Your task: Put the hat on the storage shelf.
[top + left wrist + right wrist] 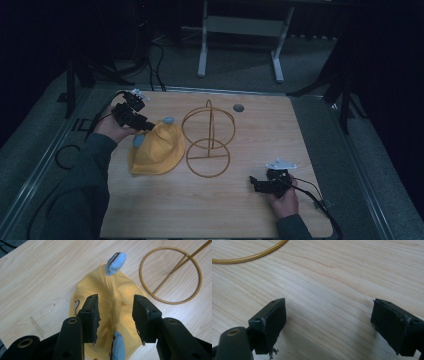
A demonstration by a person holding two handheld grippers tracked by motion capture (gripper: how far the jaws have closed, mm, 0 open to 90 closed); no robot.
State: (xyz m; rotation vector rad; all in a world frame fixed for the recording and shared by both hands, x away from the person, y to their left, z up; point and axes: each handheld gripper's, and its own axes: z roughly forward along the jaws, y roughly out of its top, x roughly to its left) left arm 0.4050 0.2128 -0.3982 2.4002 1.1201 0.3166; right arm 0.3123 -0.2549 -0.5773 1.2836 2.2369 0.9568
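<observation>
Two grippers over a wooden table (215,210), one in each hand, and both are holding steady. The left gripper (115,315) hangs over the yellow hat (110,305), its jaws spread on either side of the hat's middle seam. The pads stand clear of the cloth, so nothing is gripped; the hat lies between them but is free. In the high view that left gripper (142,120) sits at the hat's far left edge, with the hat (157,150) slumped flat on the table's left half. Two blue ears poke out of the hat: one ear (115,263) at the far end of the seam, the other ear (117,346) right down between the jaws, near the camera.

Just right of the hat stands a gold wire stand (209,140), a flat ring on the table with an upright hoop rising from it. Hat and ring are close, edge to edge from above; whether they touch I cannot tell. From the left gripper view the ring (171,275) lies beyond the hat.

The right gripper (260,184) waits well apart, near the table's front right, jaws wide and empty over bare wood (324,290).
</observation>
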